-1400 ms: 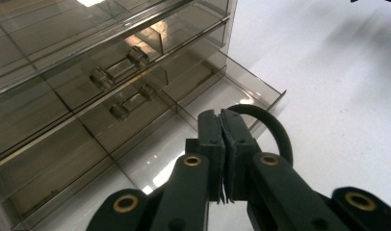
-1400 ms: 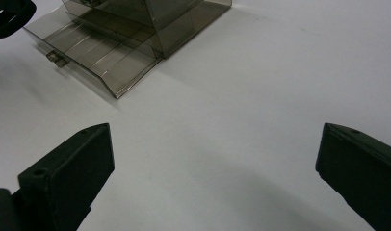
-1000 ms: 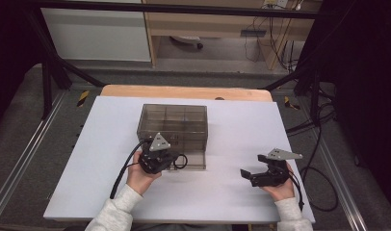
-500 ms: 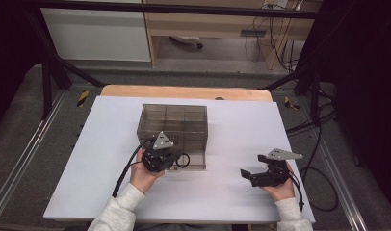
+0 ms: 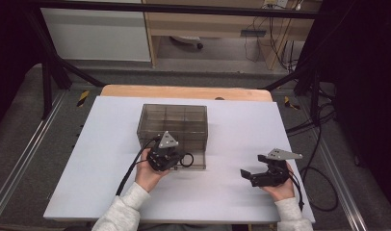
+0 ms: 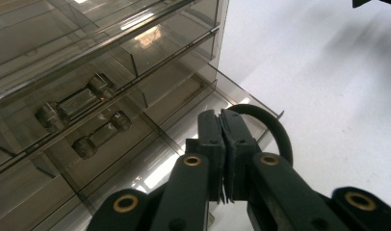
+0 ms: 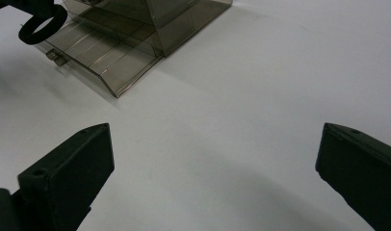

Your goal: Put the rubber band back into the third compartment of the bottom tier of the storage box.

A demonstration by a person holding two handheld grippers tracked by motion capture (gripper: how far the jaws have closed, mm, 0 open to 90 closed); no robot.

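Note:
A smoky clear drawer cabinet (image 5: 172,120) stands mid-table, and its bottom drawer (image 6: 203,103) is pulled out toward the person. My left gripper (image 6: 222,120) is shut on a black ring (image 6: 275,130), pinching its band. It holds the ring over the open drawer's front right corner (image 5: 186,160). The same ring (image 7: 42,24) and drawer (image 7: 102,53) appear at the top left of the right gripper view. My right gripper (image 5: 254,166) rests low at the table's right with its jaws wide apart (image 7: 213,159) and nothing between them.
The white table top (image 5: 241,125) lies bare between the cabinet and the right hand. Two dumbbell-shaped clear pieces (image 6: 73,103) show through the upper drawers' walls. Cables trail from both grippers. Beyond the table's far wooden edge (image 5: 184,91) is the floor.
My left gripper has edged slightly to the right with the ring still pinched. The right gripper has stayed where it was.

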